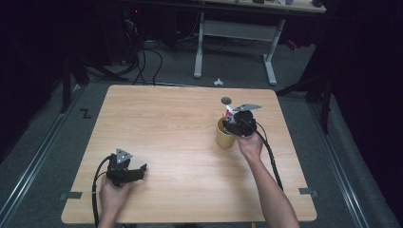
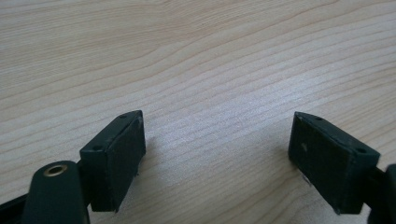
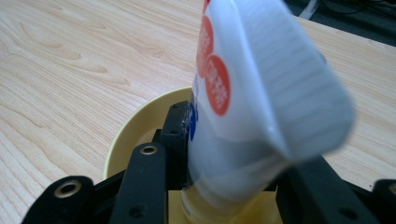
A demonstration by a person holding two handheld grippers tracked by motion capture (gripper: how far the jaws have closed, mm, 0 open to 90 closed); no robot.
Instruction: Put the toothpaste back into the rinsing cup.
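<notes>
The table (image 1: 180,142) is the largest thing here: a rectangle of pale wood laminate with rounded corners, its fine grain plain in the left gripper view. Beyond it, on grey floor, stands a white metal desk frame (image 1: 235,35).

The right gripper (image 1: 237,124) is held over a yellow cup (image 1: 223,137), a smooth round cylinder standing upright on the table directly beneath its jaws. Those jaws are clamped on a white tube (image 3: 252,107), a soft squeezable tube with orange-red round marks and some blue print. Its flat crimped end, ribbed with fine lines, points up and toward the right gripper's camera; its long axis runs steeply down between the jaws into the cup's mouth. The high view gives only a white and red tip above the cup, while the right gripper view shows the print, the crimp and the cup's curved rim (image 3: 135,126).

The left gripper (image 1: 135,173) lies low over bare table, well apart from the cup on the person's own side. Its two black jaws, blocky with flat matte pads (image 2: 123,158), stand wide apart with nothing between them
</notes>
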